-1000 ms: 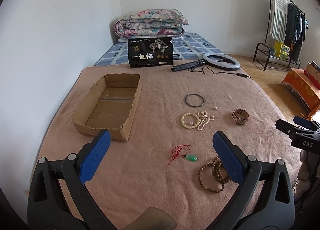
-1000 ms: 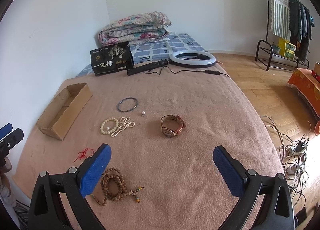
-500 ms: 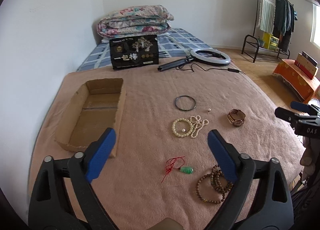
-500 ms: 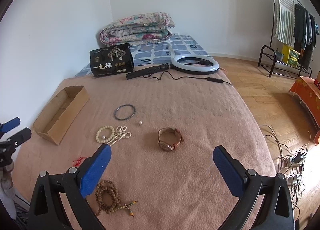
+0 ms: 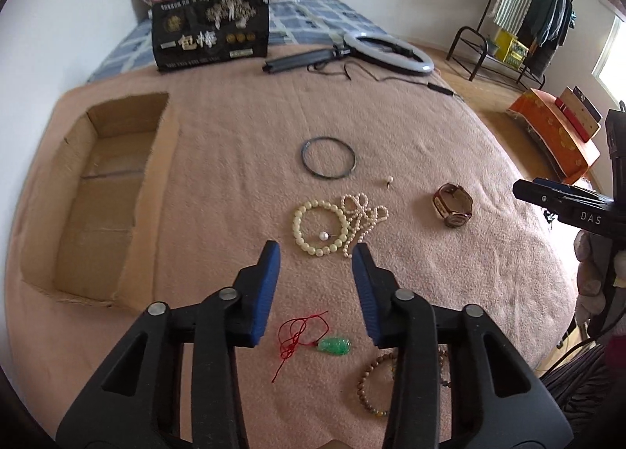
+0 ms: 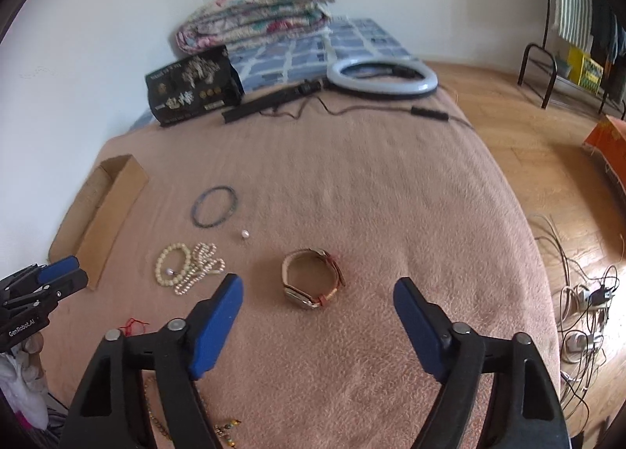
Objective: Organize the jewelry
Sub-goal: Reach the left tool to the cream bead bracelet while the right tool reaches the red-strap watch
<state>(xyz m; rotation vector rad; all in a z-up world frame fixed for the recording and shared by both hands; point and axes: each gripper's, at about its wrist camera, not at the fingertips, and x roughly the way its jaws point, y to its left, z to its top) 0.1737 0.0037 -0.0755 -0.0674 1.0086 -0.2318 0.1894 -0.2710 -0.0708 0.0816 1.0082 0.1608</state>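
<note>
Both grippers, jaws closing on nothing: the left gripper nears the pearls, the right gripper the watch, both bound for the box at the bed's left edge.

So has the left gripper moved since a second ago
Yes. The left gripper has advanced toward the cream bead bracelet, jaws closing with nothing between them; the cardboard box looms larger.

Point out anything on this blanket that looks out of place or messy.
One pearl lies alone, apart from the cream bead bracelet. The pearl strand is bunched in a tangle against it. The cardboard box holds no jewelry.
</note>
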